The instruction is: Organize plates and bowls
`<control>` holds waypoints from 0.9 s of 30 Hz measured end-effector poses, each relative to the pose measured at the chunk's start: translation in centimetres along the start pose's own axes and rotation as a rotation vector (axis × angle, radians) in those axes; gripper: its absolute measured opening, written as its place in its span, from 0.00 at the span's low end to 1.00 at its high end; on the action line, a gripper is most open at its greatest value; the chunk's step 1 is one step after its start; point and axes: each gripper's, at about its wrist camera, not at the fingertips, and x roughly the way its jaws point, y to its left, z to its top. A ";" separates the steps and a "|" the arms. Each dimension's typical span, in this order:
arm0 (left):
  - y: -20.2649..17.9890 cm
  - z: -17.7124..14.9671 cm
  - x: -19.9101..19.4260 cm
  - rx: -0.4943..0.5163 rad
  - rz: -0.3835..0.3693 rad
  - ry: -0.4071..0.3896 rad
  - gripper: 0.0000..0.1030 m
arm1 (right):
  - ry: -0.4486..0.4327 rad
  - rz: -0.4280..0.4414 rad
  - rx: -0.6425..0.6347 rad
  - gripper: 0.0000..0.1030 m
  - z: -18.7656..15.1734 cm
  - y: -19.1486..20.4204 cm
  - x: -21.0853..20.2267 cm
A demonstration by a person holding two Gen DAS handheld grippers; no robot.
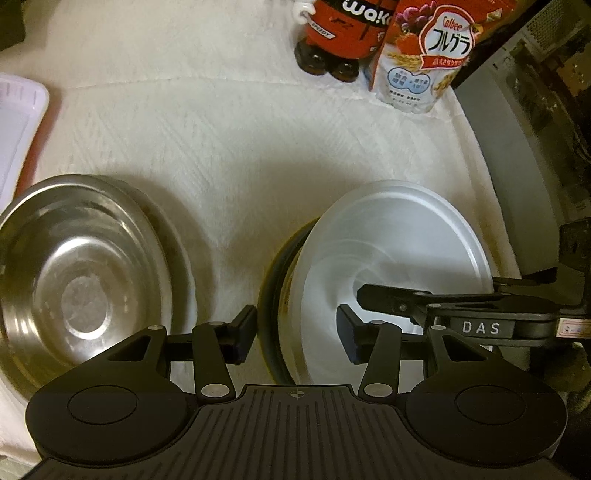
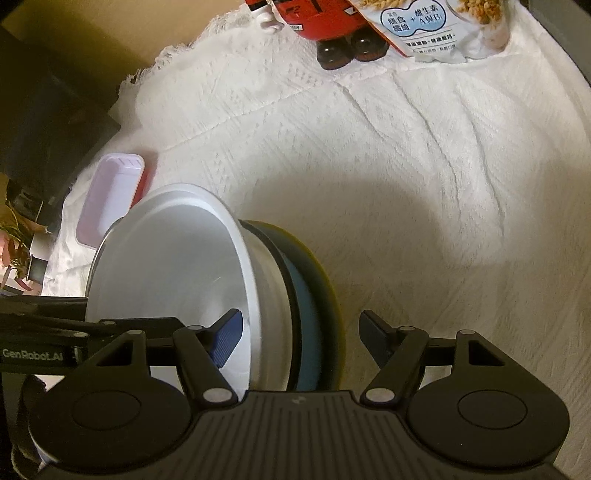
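Observation:
A white bowl sits nested on a dark plate and a blue dish with a yellow-green rim. My left gripper straddles this stack's left rim, one finger outside and one inside the white bowl, open. On the opposite rim, my right gripper has its blue pad inside the bowl. Its other finger stands clear of the outer rim, so it is open too. One right finger shows inside the bowl in the left wrist view. A steel bowl stands to the left.
A white textured cloth covers the table. A pink tray lies at the left edge. At the back stand a red bottle pack and a cereal bag. The table drops off at the right.

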 end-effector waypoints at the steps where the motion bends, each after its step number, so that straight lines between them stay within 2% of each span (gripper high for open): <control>1: -0.1 0.0 0.0 0.005 0.007 0.000 0.51 | -0.001 0.003 -0.004 0.69 -0.1 0.2 0.0; 7: -0.2 0.2 0.3 0.007 0.010 0.003 0.51 | -0.018 -0.031 -0.043 0.69 -0.4 1.0 -0.4; 14: -0.2 0.3 0.7 0.011 0.010 0.008 0.51 | -0.010 -0.021 -0.022 0.69 -0.2 0.4 -0.2; 18: 0.0 0.3 1.3 0.002 0.004 0.020 0.51 | -0.007 -0.008 -0.012 0.69 -0.5 0.2 -0.2; 21: 0.0 0.2 1.6 0.002 0.004 0.029 0.51 | 0.009 0.035 0.012 0.69 -0.6 -0.2 -0.1; 27: 0.1 0.5 1.9 0.001 0.003 0.035 0.53 | 0.004 0.047 0.018 0.69 -0.7 -0.1 -0.1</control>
